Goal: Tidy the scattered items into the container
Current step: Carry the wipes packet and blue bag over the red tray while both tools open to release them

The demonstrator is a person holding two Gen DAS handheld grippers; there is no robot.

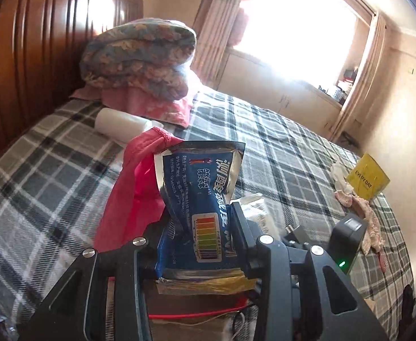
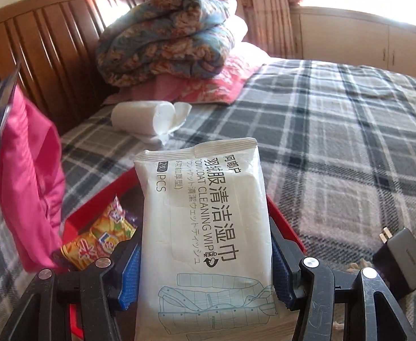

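Your left gripper (image 1: pixel 208 238) has its fingers clamped on a blue pouch (image 1: pixel 200 199), with pink cloth (image 1: pixel 134 193) hanging alongside. Your right gripper (image 2: pixel 205 258) grips a white wipes pack (image 2: pixel 208 218) above the red tray (image 2: pixel 287 227), which holds a candy bag (image 2: pixel 102 236), on the bed (image 2: pixel 335 142).

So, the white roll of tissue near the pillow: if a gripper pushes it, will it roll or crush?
The white tissue roll lies on its side, so it would probably roll on the plaid bedspread. It looks soft and light, so pinching may dent it. Its loose tail may trail or unwind.
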